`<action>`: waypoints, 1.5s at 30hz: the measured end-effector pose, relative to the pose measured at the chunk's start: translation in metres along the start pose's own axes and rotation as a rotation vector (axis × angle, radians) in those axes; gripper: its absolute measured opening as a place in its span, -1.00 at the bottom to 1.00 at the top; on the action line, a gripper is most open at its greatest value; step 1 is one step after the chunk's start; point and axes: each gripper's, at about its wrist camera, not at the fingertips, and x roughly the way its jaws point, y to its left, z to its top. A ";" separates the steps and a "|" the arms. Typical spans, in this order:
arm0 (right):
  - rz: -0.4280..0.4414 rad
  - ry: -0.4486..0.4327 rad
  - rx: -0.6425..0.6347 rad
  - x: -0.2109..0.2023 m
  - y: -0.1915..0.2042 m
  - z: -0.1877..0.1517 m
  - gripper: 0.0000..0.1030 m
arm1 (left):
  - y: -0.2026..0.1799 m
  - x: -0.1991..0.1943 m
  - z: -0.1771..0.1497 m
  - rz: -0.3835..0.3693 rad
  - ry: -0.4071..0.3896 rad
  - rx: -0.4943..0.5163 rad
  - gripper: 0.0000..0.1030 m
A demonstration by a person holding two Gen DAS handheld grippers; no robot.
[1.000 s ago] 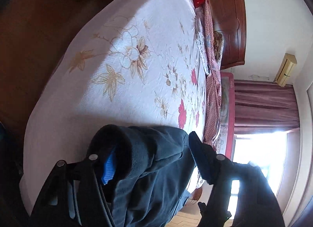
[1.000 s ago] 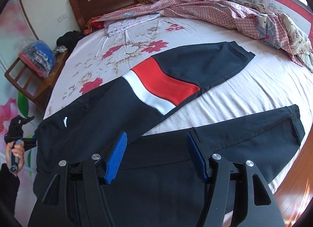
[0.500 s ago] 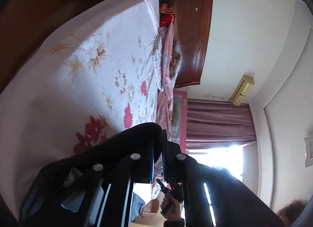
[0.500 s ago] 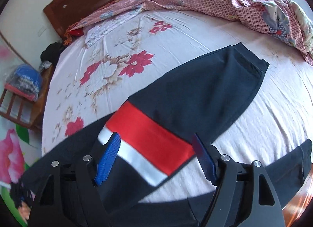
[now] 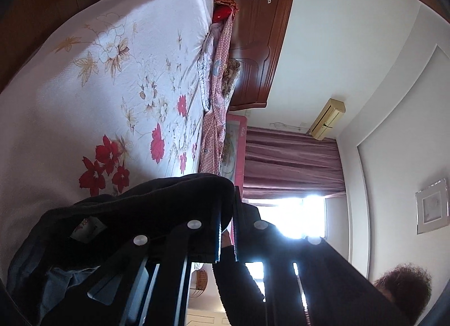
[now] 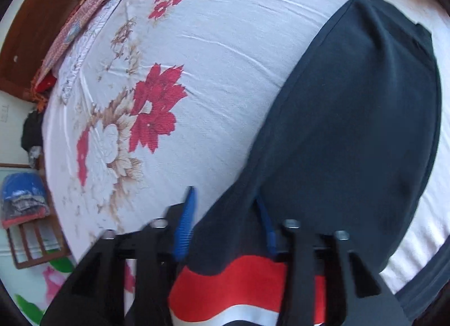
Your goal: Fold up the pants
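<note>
Dark navy cloth fills much of both views: these are the pants [image 6: 351,129], spread on the bed [image 6: 225,53] with its white, red-flowered sheet. In the right wrist view we see one leg running away from us toward the far edge of the bed, its cuff at the upper right, and a red and white band across it close under the camera.

Our right hand-held gripper [image 6: 225,213] has its blue-padded fingers [image 6: 185,222] well apart, one on the bare sheet to the left of the leg, the other over the leg itself; the cloth passes between them and they do not pinch it.

In the left wrist view our left hand-held gripper [image 5: 226,230] has its fingers drawn together on a thick fold of the pants [image 5: 146,213], apparently the waist end, since a small white label shows inside. The fold is bunched over the left finger, against the near part of the bed [image 5: 92,95].

Beyond the bed stand a brown wooden headboard [image 5: 253,42], a pink checked blanket [image 5: 218,106] and maroon curtains [image 5: 289,163].
</note>
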 end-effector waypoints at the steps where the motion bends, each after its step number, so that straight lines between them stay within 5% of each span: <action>1: 0.042 -0.006 0.003 -0.005 -0.004 -0.001 -0.90 | 0.000 -0.002 0.001 0.003 -0.002 0.006 -0.89; 7: 0.342 -0.117 -0.059 -0.087 -0.049 -0.018 -0.91 | 0.001 -0.028 0.005 0.005 -0.060 0.001 -0.90; 12: 0.487 -0.196 -0.107 -0.150 -0.127 -0.077 -0.91 | -0.028 -0.082 -0.003 -0.074 -0.146 0.093 -1.00; 14: 0.476 -0.176 -0.120 -0.155 -0.155 -0.105 -0.91 | -0.033 -0.099 -0.011 -0.041 -0.168 0.126 -1.00; 18: 0.493 -0.150 -0.099 -0.139 -0.193 -0.140 -0.91 | -0.006 -0.093 -0.029 0.194 -0.079 0.061 -0.97; 21: 0.488 -0.124 -0.078 -0.126 -0.201 -0.148 -0.91 | 0.003 -0.061 -0.025 0.411 0.016 0.139 -0.90; 24: 0.457 -0.116 -0.101 -0.123 -0.192 -0.147 -0.91 | -0.005 -0.018 -0.008 0.583 0.090 0.284 -0.06; 26: 0.432 -0.120 -0.129 -0.127 -0.185 -0.145 -0.91 | -0.017 0.002 0.002 0.618 0.088 0.392 0.55; 30: 0.415 -0.122 -0.145 -0.129 -0.177 -0.143 -0.91 | -0.006 0.036 0.037 0.601 0.140 0.302 0.57; 35: 0.427 -0.109 -0.141 -0.126 -0.176 -0.141 -0.91 | 0.015 0.071 0.068 0.762 0.145 0.331 0.67; 40: 0.430 -0.102 -0.126 -0.122 -0.174 -0.136 -0.91 | 0.032 0.102 0.067 0.814 0.274 0.383 0.70; 42: 0.427 -0.102 -0.135 -0.121 -0.171 -0.135 -0.91 | 0.033 0.103 0.071 0.806 0.274 0.389 0.51; 44: 0.429 -0.099 -0.130 -0.120 -0.170 -0.135 -0.91 | 0.037 0.097 0.080 0.782 0.249 0.322 -0.23; 45: 0.438 -0.098 -0.124 -0.119 -0.170 -0.133 -0.91 | 0.040 0.095 0.083 0.740 0.256 0.275 -0.28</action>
